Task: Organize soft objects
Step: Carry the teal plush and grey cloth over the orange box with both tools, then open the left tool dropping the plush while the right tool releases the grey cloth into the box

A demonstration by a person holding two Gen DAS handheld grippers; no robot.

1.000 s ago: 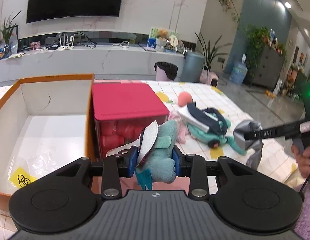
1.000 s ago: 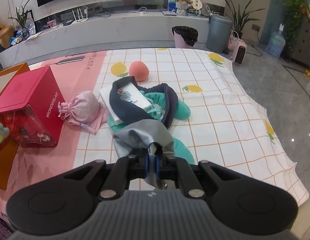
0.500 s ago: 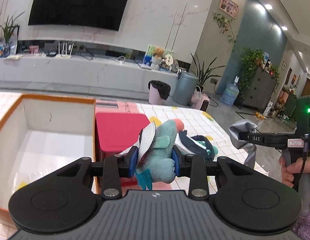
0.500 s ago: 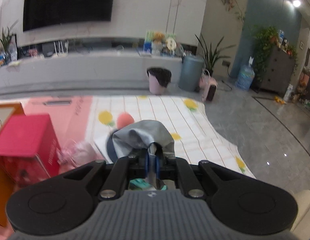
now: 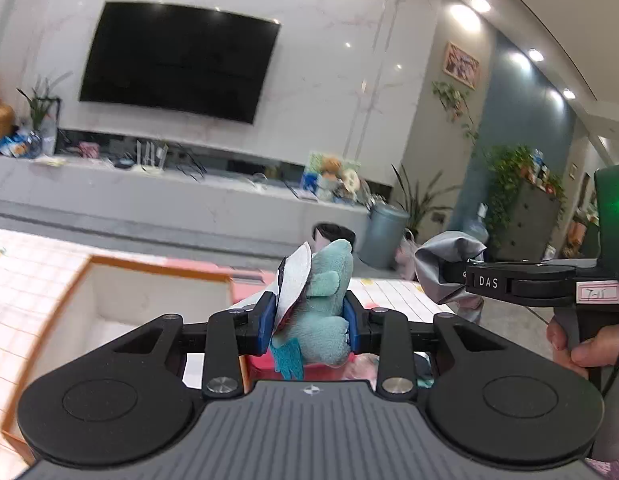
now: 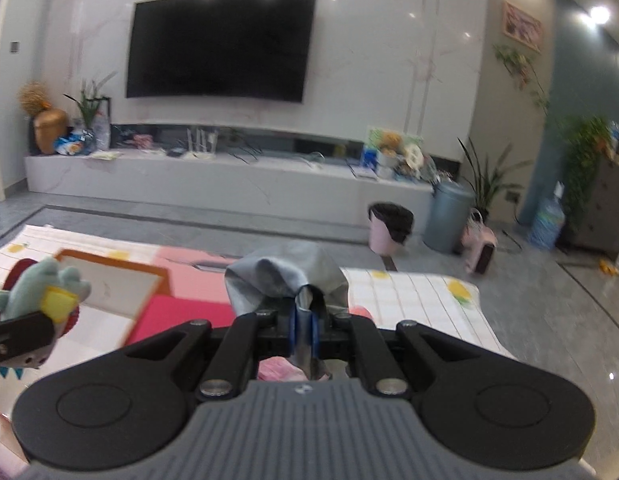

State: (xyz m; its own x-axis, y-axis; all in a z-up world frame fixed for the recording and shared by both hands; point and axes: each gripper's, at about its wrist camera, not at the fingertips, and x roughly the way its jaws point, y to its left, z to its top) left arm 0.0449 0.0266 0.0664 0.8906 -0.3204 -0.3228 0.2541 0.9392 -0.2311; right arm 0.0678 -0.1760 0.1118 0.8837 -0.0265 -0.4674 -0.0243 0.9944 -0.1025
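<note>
My left gripper (image 5: 308, 326) is shut on a teal plush toy (image 5: 323, 308) with a white tag, held up in the air; the toy also shows at the left of the right wrist view (image 6: 37, 288). My right gripper (image 6: 303, 334) is shut on a grey cloth (image 6: 285, 276) that bunches above the fingers; this cloth also shows in the left wrist view (image 5: 445, 268), level with the toy and to its right. The open orange-rimmed box (image 5: 121, 300) with a white inside lies below and left of the left gripper, and appears in the right wrist view (image 6: 109, 284).
A red box (image 6: 181, 312) stands right of the orange-rimmed box on the pink and white checked cloth (image 6: 421, 300). A pink pouch (image 6: 275, 370) peeks out under my right gripper. A TV wall, a low bench and bins stand beyond.
Both grippers have risen and tilted upward with their loads. The table and the soft things on it have dropped mostly out of view. The right gripper now sits closer beside the left.
</note>
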